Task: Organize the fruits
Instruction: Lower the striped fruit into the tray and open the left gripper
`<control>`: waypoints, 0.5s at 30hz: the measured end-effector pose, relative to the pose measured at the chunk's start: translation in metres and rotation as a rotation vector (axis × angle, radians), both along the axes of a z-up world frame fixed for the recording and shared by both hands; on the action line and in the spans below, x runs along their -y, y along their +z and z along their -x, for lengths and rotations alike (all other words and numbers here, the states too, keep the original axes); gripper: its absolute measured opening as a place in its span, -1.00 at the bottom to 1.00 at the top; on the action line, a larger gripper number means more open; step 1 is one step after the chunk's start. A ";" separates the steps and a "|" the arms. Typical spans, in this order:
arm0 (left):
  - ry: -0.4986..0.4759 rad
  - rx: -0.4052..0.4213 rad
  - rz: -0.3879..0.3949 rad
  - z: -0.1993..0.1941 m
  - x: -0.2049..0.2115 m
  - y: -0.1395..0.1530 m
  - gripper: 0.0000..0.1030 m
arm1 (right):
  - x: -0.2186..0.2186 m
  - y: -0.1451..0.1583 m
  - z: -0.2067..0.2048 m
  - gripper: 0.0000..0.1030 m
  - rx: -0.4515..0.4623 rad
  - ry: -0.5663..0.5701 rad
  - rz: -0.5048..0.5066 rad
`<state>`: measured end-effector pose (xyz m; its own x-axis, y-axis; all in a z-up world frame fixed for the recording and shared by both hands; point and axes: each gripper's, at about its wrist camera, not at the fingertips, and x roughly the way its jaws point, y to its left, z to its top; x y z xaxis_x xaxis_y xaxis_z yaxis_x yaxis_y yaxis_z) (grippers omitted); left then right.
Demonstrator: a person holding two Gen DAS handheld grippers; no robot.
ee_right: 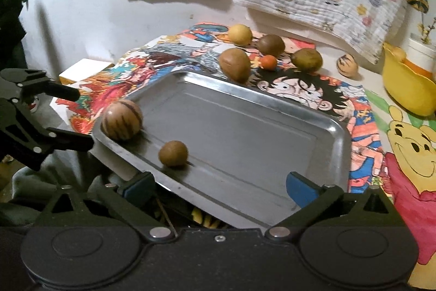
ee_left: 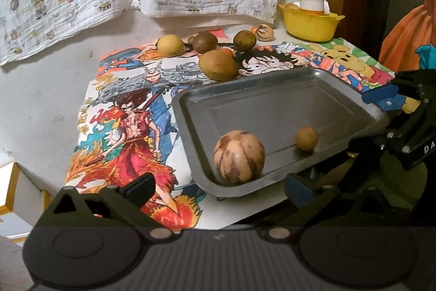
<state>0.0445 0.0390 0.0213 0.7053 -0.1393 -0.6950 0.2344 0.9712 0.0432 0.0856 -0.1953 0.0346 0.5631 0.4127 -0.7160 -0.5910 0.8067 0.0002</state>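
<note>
Sitting in the metal tray [ee_right: 245, 132], along its near rim, are a striped round fruit [ee_right: 121, 119] at the near left corner and a small brown fruit [ee_right: 173, 153] just beside it; the rest wait on the cartoon-printed cloth [ee_right: 313, 89] beyond the tray's far rim. Nearest that rim is a large brown oval fruit [ee_right: 235, 64], with a small orange one [ee_right: 269, 62], a greenish one [ee_right: 308, 59], a dark brown one [ee_right: 271, 45] and a yellow one [ee_right: 239, 34] behind it, and another striped fruit [ee_right: 346, 64] toward the yellow bowl [ee_right: 406, 92] at the far right corner of the surface. Both the left gripper [ee_left: 218, 188] and the right gripper [ee_right: 220, 184] have their fingers spread wide apart with nothing between them, poised over the tray's near edge. The step in hand looks like fetching the next fruit. The oval one is probably the easiest: approach from above, straddle its narrow width, close gently since round fruit rolls, and set it down away from the two already placed so none gets knocked.
</note>
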 end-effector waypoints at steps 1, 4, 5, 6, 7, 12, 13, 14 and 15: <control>0.002 0.000 -0.003 0.000 -0.001 0.001 0.99 | 0.001 0.000 -0.001 0.99 0.001 -0.004 0.001; 0.008 0.001 -0.007 -0.003 -0.004 0.004 0.99 | 0.003 0.001 -0.007 0.99 0.004 -0.011 0.003; 0.012 0.001 -0.007 -0.005 -0.004 0.005 0.99 | 0.003 0.002 -0.009 0.99 0.004 -0.013 0.005; 0.017 0.002 -0.008 -0.006 -0.005 0.006 0.99 | 0.003 0.002 -0.011 0.99 0.005 -0.015 0.006; 0.022 0.003 -0.008 -0.007 -0.006 0.007 0.99 | 0.003 0.002 -0.013 0.99 0.006 -0.016 0.007; 0.059 0.015 -0.001 -0.017 -0.014 0.014 0.99 | 0.001 0.004 -0.025 0.99 0.011 -0.019 0.012; 0.067 0.018 0.001 -0.020 -0.016 0.016 0.99 | 0.000 0.005 -0.028 0.99 0.013 -0.018 0.012; 0.073 0.021 0.002 -0.023 -0.018 0.018 0.99 | -0.001 0.006 -0.031 0.99 0.015 -0.018 0.013; 0.081 0.023 0.003 -0.027 -0.020 0.019 0.99 | -0.001 0.006 -0.034 0.99 0.017 -0.018 0.014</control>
